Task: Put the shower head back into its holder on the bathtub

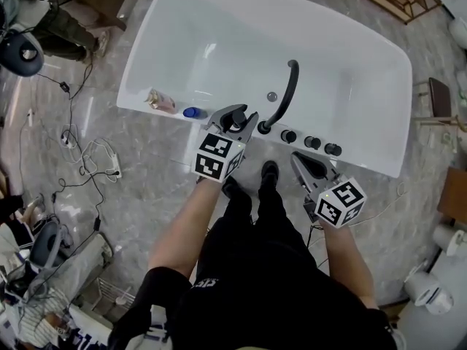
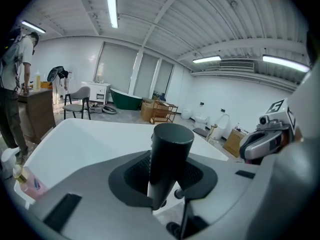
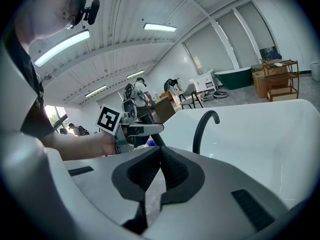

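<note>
A person stood at the near rim of a glossy white oval bathtub (image 1: 219, 42), seen steeply from above, with a two-jaw gripper in each hand. The left gripper (image 1: 245, 117) pinched a matte black, smooth cylindrical shower head (image 2: 169, 154) between its ribbed dark pads, which pressed on the cylinder's sides. In the left gripper view the cylinder's long axis stood nearly upright. It leaned a little, so that its flat round top end pointed up and slightly to the right, out over the tub. Its lower end dropped behind the jaws toward the rim. From above, this gripper sat over the tub's near rim, just beside the base of a slim black faucet spout (image 1: 287, 93) that arched like a hook over the basin.

The right gripper (image 3: 161, 151) hovered close to the rim further right with its pads pressed together at the tips and nothing between them. Three small round black knobs (image 1: 312, 142) sat in a row on the rim between the spout base and that gripper.

A small chrome drain fitting (image 1: 271, 95) showed on the tub's inner wall. A pinkish translucent bottle (image 1: 159, 100) stood on the rim to the left, next to a blue cap (image 1: 192, 112). The floor (image 1: 146, 166) was polished grey marbled stone.
</note>
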A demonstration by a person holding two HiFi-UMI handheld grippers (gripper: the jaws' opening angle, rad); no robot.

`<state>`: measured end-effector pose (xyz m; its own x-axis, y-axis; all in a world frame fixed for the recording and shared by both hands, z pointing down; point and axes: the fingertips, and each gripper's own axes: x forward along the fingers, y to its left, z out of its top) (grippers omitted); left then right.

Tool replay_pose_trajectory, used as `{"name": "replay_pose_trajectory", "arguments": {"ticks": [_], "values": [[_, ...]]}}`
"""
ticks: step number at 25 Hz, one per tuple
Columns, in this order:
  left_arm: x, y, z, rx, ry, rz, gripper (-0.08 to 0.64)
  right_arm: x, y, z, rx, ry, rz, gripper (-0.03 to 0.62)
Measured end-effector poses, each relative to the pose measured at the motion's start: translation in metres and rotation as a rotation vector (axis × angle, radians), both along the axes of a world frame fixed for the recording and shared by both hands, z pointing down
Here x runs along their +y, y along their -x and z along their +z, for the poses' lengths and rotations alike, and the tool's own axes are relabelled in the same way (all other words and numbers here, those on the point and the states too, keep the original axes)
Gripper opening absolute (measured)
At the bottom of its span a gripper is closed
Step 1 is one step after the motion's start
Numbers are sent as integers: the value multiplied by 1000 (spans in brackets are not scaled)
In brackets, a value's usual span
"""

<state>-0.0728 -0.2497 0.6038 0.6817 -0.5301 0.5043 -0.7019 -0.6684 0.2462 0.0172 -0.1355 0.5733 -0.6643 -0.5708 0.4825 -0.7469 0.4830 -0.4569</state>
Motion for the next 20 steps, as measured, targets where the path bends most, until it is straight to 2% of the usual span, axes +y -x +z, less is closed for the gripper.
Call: {"name": "replay_pose_trajectory", "arguments": {"ticks": [9,20], "values": [[-8,25,32,-31,56,-52,127,-5,10,8,1,17,-21,15],[-9,40,57,-62,89,-59,129,4,17,11,-4,30,-21,15]]}}
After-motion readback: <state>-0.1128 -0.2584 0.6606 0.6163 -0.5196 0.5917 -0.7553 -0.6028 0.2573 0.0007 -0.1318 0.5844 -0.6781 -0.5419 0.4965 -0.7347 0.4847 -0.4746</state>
